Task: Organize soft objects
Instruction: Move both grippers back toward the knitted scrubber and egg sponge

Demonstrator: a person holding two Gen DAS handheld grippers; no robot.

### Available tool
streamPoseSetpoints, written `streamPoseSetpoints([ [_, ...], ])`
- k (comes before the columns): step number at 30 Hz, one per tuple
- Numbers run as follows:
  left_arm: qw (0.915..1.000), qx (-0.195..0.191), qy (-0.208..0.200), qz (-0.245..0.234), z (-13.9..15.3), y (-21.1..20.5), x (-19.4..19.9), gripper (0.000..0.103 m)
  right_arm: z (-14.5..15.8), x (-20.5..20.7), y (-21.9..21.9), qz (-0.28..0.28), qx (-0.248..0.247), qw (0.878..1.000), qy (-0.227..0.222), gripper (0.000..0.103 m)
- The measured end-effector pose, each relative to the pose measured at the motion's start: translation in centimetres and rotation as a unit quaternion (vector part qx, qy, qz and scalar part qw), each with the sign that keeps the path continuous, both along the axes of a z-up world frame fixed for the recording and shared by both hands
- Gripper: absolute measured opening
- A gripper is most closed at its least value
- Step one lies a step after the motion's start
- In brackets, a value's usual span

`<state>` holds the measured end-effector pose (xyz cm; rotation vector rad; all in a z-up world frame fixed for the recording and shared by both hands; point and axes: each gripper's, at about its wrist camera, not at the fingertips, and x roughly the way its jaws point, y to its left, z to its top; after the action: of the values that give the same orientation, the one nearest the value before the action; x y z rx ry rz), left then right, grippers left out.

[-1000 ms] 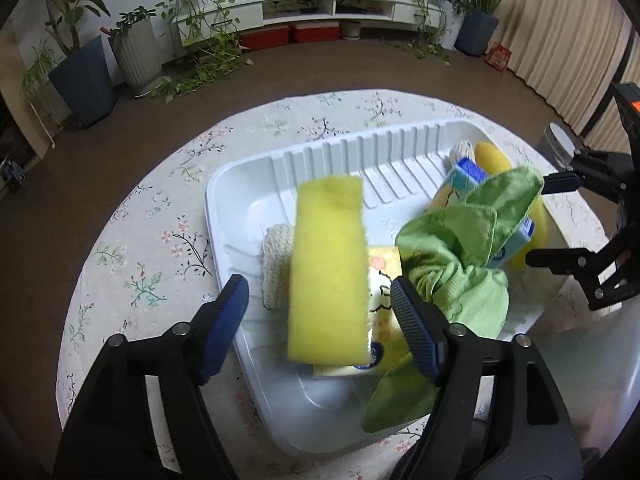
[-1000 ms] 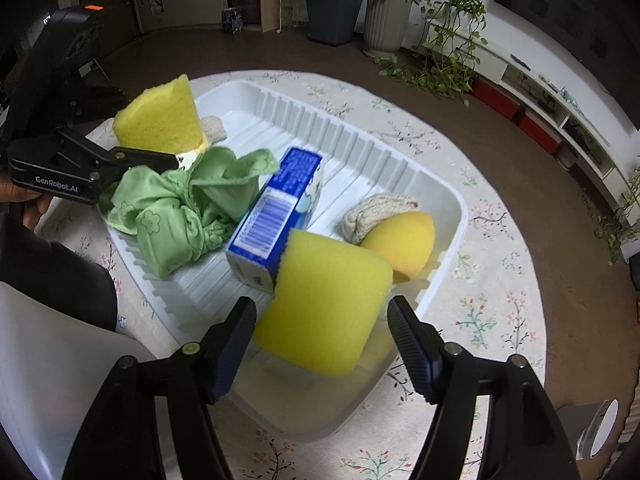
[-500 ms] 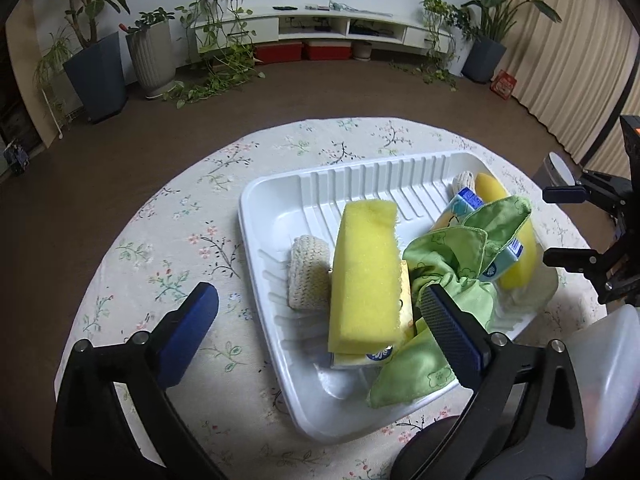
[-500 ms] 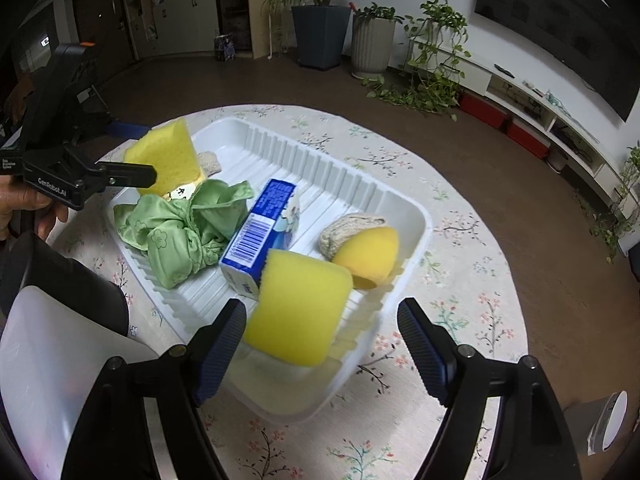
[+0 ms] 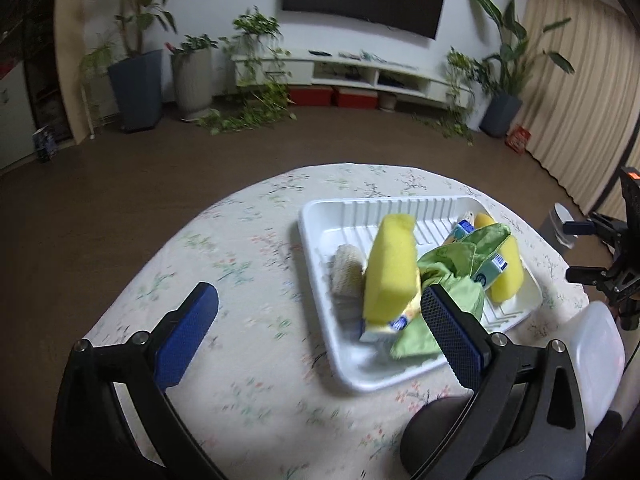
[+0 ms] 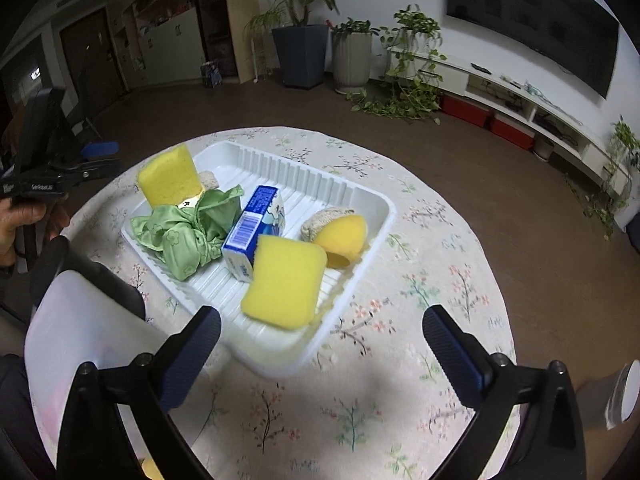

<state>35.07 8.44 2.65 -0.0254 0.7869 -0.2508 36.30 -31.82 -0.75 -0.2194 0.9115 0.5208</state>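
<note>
Everything soft now sits inside the white ribbed tray [image 6: 372, 200] on the round floral tablecloth [image 6: 440, 280], which reads as the collecting place for the task. One yellow sponge [image 6: 284, 280] lies flat at the tray's 6 o'clock corner in the right wrist view, nearest the right gripper [image 6: 320, 344], whose jaws are opening with nothing between them; the sponge rests free on the ribs. A second yellow sponge [image 5: 390, 268] stands on edge, leaning on a small printed pack beneath it and against the crumpled green cloth [image 6: 188, 232], likely because that end of the tray is crowded. The left gripper [image 5: 320, 328] is spread wide and empty, clear of the tray's rim (at about 7 o'clock of it in its own view). The blue-and-white tissue pack [image 6: 252, 232] lies along the middle, and a yellow egg-shaped sponge [image 6: 344, 236] with a woven loofah pad [image 6: 324, 216] fills the 3 o'clock side. Another loofah pad [image 5: 348, 276] sits beside the upright sponge.
</note>
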Motion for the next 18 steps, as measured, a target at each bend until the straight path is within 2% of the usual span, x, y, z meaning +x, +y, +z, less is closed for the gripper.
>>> streamPoseSetpoints([
  [3, 0.9998, 0.004, -0.008, 0.016, 0.1, 0.8, -1.8, 0.103, 0.4, -1.2, -1.0, -0.015, 0.005, 1.000, -0.010, 0.103],
  [8, 0.9996, -0.006, 0.002, 0.029, -0.4, 1.6, -5.2, 0.103, 1.3, -4.0, -2.7, -0.038, 0.026, 0.999, -0.026, 0.103],
  [11, 0.9995, 0.003, 0.000, 0.032, -0.5, 1.3, -7.5, 0.103, 1.4, -6.0, -3.5, -0.049, 0.038, 0.998, -0.031, 0.103],
  [18, 0.9999, -0.006, -0.004, 0.008, -0.8, -0.7, -14.0, 0.103, 0.3, -11.5, -3.8, -0.052, 0.063, 0.997, -0.018, 0.103],
])
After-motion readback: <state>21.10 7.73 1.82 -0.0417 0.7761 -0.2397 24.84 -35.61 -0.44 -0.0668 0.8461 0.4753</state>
